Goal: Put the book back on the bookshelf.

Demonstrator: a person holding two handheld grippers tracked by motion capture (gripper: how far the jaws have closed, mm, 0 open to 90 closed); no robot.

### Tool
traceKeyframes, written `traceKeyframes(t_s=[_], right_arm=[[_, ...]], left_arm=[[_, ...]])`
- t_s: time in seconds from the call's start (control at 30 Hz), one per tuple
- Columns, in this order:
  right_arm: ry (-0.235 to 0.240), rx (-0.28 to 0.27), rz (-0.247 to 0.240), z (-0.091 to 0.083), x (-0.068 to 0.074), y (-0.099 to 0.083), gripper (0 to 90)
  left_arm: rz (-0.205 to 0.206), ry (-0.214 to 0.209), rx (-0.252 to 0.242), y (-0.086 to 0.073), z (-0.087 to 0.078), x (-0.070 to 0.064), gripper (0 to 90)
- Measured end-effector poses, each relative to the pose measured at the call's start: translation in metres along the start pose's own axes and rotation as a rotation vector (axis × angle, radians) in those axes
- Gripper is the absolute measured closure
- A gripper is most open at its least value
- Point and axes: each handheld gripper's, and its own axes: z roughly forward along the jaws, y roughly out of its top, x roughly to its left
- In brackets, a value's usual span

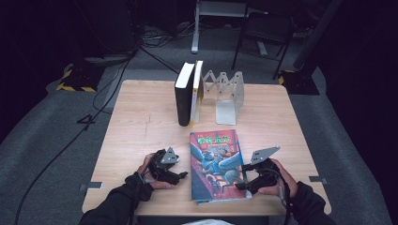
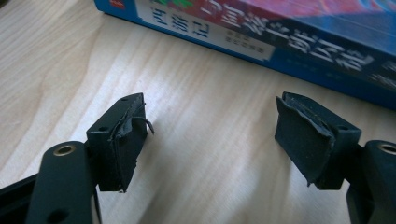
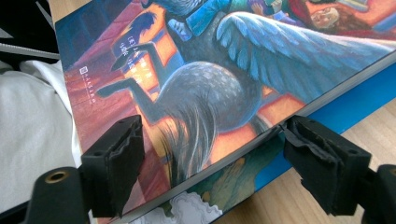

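Observation:
A colourful book (image 1: 216,161) with a winged creature on its cover lies flat near the table's front edge. My left gripper (image 1: 180,176) rests on the wood just left of it, open. In the left gripper view the book's blue spine (image 2: 261,37) with white lettering lies just beyond the empty gap of the left gripper (image 2: 210,135). My right gripper (image 1: 240,180) is at the book's right edge, open. In the right gripper view the right gripper (image 3: 212,140) straddles the edge of the front cover (image 3: 210,84), which looks slightly raised over a blue layer beneath.
A black book (image 1: 184,96) and a white book (image 1: 197,91) stand upright at the back of the wooden table (image 1: 141,122), next to a grey folding metal bookend (image 1: 227,93). A chair (image 1: 265,28) and cables lie beyond. White cloth (image 3: 28,121) shows at the table's near edge.

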Motion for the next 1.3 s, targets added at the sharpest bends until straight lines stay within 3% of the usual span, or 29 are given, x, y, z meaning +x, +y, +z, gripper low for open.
traceKeyframes(t_s=[0.57, 1.07, 1.3], right_arm=[[-0.068, -0.029, -0.013, 0.005, -0.006, 0.013, 21.9], [-0.093, -0.060, -0.017, 0.009, -0.015, 0.018, 22.5], [-0.125, -0.078, -0.044, 0.008, -0.013, 0.020, 25.8]], left_arm=[[-0.017, 0.006, 0.003, 0.014, 0.014, 0.009, 23.5], [-0.020, 0.005, 0.001, 0.020, 0.019, 0.011, 23.5], [-0.020, 0.006, 0.001, 0.021, 0.020, 0.012, 23.5]])
